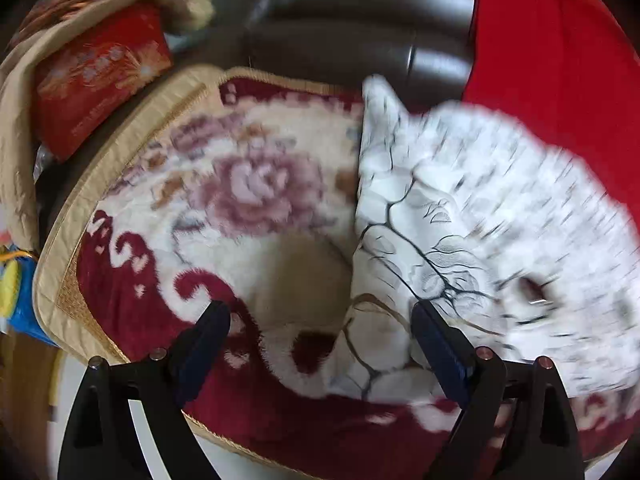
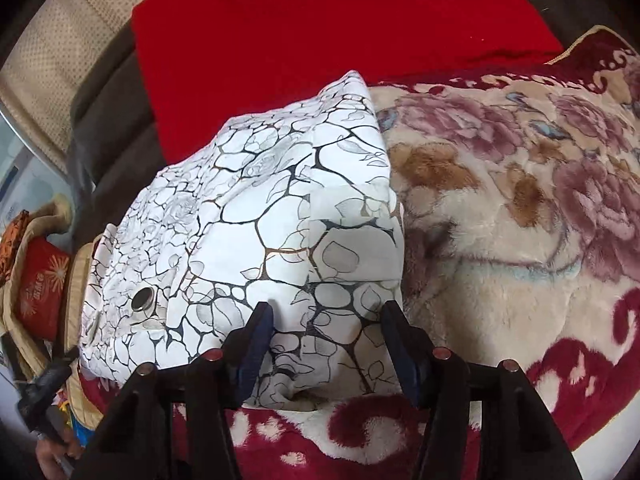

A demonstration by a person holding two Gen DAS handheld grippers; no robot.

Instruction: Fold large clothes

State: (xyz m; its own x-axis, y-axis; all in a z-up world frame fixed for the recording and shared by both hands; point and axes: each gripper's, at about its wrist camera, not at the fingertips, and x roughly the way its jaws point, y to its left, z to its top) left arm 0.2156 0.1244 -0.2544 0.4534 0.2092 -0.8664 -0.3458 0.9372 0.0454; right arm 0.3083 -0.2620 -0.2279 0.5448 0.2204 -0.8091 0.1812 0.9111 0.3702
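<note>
A white garment with a black crackle and leaf print lies folded into a compact bundle on a plush floral blanket. A metal snap shows on its left part. My right gripper is open, with its fingers over the bundle's near edge. In the left wrist view the garment is blurred and lies to the right. My left gripper is open and empty, with its right finger at the garment's near left edge and the left finger over the blanket.
A bright red cloth lies behind the garment. A dark brown leather sofa back stands beyond. A red box sits in a beige quilted cover at the left. The blanket's gold-trimmed edge curves along the left.
</note>
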